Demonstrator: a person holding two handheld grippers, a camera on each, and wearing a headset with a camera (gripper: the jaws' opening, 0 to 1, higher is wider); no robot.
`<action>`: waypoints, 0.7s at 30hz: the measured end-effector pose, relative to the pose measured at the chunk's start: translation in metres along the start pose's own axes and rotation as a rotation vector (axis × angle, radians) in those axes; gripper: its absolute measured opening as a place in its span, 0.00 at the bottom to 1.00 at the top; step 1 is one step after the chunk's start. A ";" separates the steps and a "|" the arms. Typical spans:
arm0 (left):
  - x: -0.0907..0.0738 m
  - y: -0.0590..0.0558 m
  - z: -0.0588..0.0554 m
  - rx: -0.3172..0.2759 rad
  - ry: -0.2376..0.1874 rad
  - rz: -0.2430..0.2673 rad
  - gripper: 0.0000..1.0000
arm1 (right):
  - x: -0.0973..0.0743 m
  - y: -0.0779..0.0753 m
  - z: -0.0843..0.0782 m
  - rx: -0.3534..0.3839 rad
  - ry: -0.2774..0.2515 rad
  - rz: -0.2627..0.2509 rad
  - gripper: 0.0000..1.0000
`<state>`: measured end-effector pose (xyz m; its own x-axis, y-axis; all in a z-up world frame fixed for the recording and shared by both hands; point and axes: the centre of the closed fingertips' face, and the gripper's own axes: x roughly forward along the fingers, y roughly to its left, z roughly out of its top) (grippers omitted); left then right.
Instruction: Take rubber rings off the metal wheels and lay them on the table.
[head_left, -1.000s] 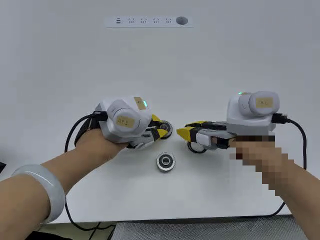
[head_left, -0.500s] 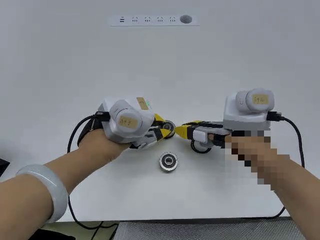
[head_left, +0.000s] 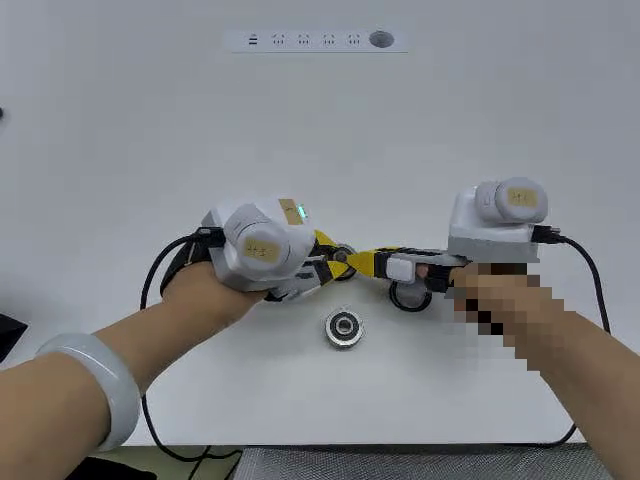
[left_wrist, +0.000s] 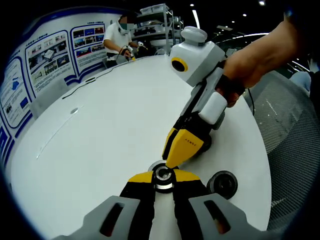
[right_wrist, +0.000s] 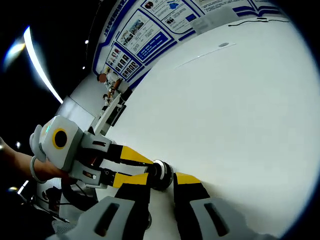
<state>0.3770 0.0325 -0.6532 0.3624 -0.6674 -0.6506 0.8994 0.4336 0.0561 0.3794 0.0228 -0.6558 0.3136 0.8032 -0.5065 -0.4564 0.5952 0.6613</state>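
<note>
bright, even overhead light, soft shadows; gripper views bend at their edges.

White table (head_left: 450, 150), white-and-grey left gripper (head_left: 330, 263) and right gripper (head_left: 364, 262) with yellow-and-black jaws, silver held wheel (left_wrist: 162, 175), silver loose wheel (head_left: 344, 327) rimmed black, black rubber ring (head_left: 410, 297), pale bangle (head_left: 95, 375).

Smooth matt white table (head_left: 150, 140), shiny metal wheel (head_left: 343, 327), dull black rubber ring (head_left: 411, 310)

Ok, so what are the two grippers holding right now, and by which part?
The left gripper clamps a small round metal wheel across its outer edge, one jaw on each side. The right gripper holds nothing; its jaws stand open at that wheel.
</note>
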 end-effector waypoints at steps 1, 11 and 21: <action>0.000 0.000 0.000 0.000 0.000 0.000 0.13 | 0.001 0.000 0.000 0.011 0.001 0.005 0.20; 0.000 0.000 -0.001 0.001 -0.003 0.000 0.13 | 0.002 0.004 -0.004 0.079 0.008 0.038 0.19; 0.000 0.000 -0.001 -0.003 -0.007 -0.001 0.13 | 0.002 0.004 -0.006 0.194 0.021 0.074 0.19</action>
<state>0.3770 0.0331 -0.6539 0.3633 -0.6717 -0.6456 0.8989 0.4348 0.0534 0.3733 0.0264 -0.6572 0.2669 0.8455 -0.4624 -0.3076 0.5295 0.7906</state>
